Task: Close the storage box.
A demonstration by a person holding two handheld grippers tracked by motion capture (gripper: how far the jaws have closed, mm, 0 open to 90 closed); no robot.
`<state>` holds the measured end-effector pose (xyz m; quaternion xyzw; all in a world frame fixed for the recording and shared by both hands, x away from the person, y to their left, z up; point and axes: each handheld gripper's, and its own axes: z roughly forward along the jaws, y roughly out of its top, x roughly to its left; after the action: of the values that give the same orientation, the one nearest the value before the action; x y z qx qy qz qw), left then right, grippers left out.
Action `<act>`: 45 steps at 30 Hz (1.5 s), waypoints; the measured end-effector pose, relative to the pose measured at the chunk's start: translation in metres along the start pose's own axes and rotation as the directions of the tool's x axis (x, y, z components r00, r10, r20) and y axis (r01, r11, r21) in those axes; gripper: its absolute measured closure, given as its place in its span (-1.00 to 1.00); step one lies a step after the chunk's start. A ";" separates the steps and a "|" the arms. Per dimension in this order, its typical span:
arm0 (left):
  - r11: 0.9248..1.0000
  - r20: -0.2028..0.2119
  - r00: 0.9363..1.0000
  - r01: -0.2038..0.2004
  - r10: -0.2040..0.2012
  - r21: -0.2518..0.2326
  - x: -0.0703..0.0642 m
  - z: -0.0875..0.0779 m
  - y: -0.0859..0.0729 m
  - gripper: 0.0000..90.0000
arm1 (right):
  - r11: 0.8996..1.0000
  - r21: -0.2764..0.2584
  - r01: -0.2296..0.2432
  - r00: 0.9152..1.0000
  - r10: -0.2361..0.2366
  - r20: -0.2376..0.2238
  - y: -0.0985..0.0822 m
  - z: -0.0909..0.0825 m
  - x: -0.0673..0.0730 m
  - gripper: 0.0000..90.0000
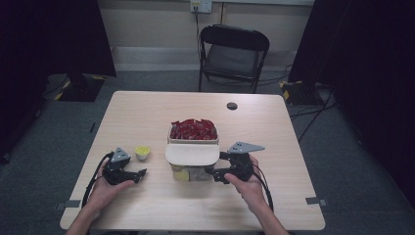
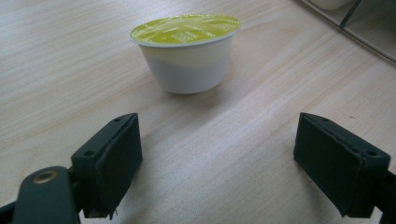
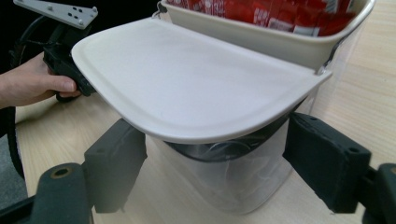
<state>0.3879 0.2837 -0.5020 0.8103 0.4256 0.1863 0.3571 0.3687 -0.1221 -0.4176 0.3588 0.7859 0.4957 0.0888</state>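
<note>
The wooden table [image 1: 147, 112] is seen from above, with a black folding chair [image 1: 234, 54] standing beyond its far edge at twelve o'clock. At the table's centre a cream container [image 1: 193, 147] is set, its rear compartment filled with red sachets [image 1: 194, 129] and a cream lid [image 3: 187, 88] jutting out flat over a clear lower bin [image 3: 229, 182].

At four o'clock from the container, the right gripper [image 1: 217, 173] is held at the clear bin; its jaws are spread to either side of the bin's wall under the lid, and no pressing of the pads can be made out.

At eight o'clock, the left gripper [image 1: 138, 175] is rested on the table with its jaws released and nothing between them.

A small white capsule [image 2: 187, 51] with a yellow-green foil top is stood upright just ahead of the left gripper, apart from the container, at its nine o'clock.
</note>
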 end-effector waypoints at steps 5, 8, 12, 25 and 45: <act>1.000 0.000 1.000 0.001 -0.001 -0.001 0.000 0.000 0.000 -0.67 | 1.000 0.014 -0.010 1.000 0.010 0.005 -0.007 0.000 -0.002 -0.54; 1.000 0.000 1.000 0.001 -0.001 -0.001 0.000 0.000 0.000 -0.67 | 1.000 0.021 -0.014 1.000 0.014 0.017 -0.010 0.000 -0.004 -0.53; 1.000 0.000 1.000 0.001 -0.001 -0.001 0.000 0.000 0.000 -0.67 | 0.999 0.021 -0.030 0.999 0.029 0.043 -0.013 -0.001 -0.009 -0.51; 1.000 0.000 1.000 0.000 0.000 0.000 0.000 0.000 0.000 -0.67 | 0.998 0.053 -0.027 0.998 0.023 0.066 -0.024 0.001 -0.013 -0.51; 1.000 0.013 1.000 -0.013 0.013 0.003 0.002 0.000 0.000 -0.67 | 0.995 -0.032 -0.092 0.975 0.096 0.199 -0.021 -0.039 -0.048 -0.63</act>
<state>0.3892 0.2858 -0.5018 0.8148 0.4182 0.1827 0.3576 0.3747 -0.1865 -0.4267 0.4426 0.7494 0.4697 0.1481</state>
